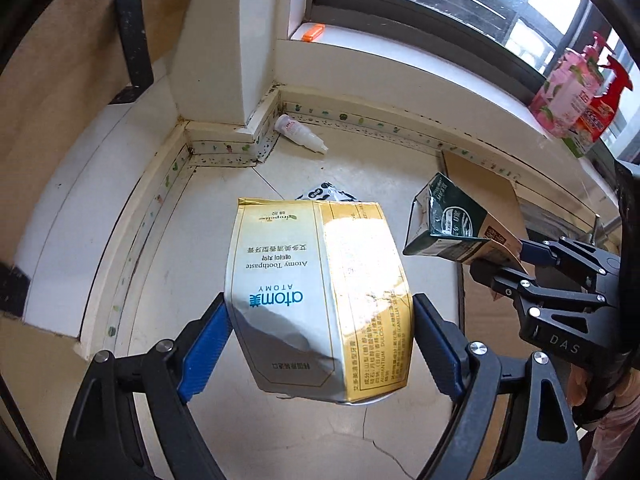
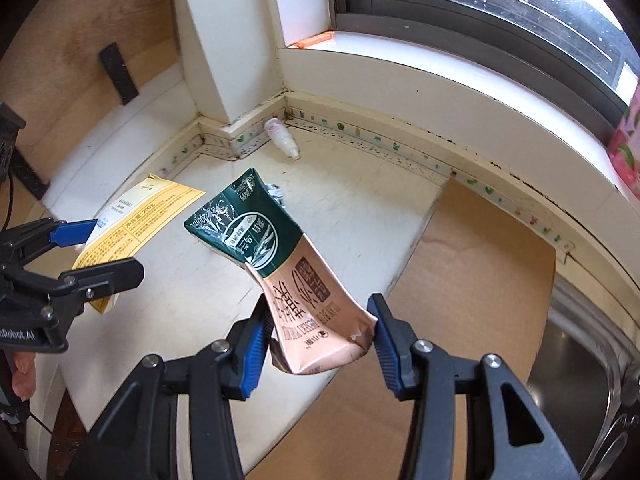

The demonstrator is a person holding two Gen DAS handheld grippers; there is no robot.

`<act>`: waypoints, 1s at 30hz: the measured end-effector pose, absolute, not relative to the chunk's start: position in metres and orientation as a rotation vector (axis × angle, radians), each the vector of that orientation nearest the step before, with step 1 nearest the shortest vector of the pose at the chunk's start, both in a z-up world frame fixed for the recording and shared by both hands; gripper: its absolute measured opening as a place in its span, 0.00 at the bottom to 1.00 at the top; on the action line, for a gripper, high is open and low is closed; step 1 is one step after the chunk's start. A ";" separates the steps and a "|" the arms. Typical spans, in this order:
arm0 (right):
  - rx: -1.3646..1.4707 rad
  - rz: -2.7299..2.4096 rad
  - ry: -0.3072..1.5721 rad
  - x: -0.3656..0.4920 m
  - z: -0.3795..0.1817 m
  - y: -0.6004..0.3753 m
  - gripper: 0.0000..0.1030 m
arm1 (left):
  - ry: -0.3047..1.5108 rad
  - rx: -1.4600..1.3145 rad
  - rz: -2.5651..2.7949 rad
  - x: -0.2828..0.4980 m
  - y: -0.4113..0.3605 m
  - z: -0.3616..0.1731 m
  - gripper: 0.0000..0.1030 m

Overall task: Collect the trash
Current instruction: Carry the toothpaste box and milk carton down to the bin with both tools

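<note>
My left gripper [image 1: 322,344] is shut on a yellow and white toothpaste box [image 1: 316,292] and holds it above the white counter; the box also shows in the right wrist view [image 2: 132,228]. My right gripper [image 2: 320,340] is shut on a crushed green and pink drink carton [image 2: 288,272], held above the counter; it shows in the left wrist view [image 1: 452,224] at the right. A small white dropper bottle [image 1: 300,132] lies in the back corner, also in the right wrist view [image 2: 282,138]. A black and white wrapper [image 1: 326,193] lies behind the box.
A cardboard sheet [image 2: 460,312] lies on the right part of the counter [image 2: 352,208], next to a metal sink [image 2: 592,360]. Pink and red spray bottles [image 1: 580,96] stand on the windowsill. An orange item [image 1: 312,33] lies on the sill. A wall pillar [image 1: 224,60] stands behind.
</note>
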State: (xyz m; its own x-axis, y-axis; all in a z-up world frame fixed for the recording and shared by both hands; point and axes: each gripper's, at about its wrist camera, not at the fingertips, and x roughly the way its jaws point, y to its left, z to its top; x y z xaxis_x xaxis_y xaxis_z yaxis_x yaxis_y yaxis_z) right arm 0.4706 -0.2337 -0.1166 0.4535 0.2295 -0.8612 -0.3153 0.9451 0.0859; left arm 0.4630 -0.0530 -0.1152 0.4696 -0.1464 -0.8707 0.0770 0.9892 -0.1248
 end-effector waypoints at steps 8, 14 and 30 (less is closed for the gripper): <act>0.013 0.358 1.015 0.389 -0.070 -0.227 0.46 | 1.014 -0.013 -0.174 0.370 -0.049 -0.067 0.83; 0.064 0.400 0.977 0.318 -0.039 -0.206 0.46 | 0.965 -0.005 -0.187 0.295 -0.035 -0.030 0.83; 0.107 0.491 0.908 0.147 -0.028 -0.151 0.46 | 0.759 0.008 -0.164 0.107 0.011 -0.011 0.83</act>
State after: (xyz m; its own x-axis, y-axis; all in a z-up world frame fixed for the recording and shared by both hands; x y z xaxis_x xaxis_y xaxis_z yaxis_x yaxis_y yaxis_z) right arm 0.1474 -0.1511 -0.0284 0.5132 0.4516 -0.7298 -0.3628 0.8848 0.2924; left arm 0.1066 0.0109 -0.0113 0.7131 -0.1451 -0.6859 0.1511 0.9872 -0.0517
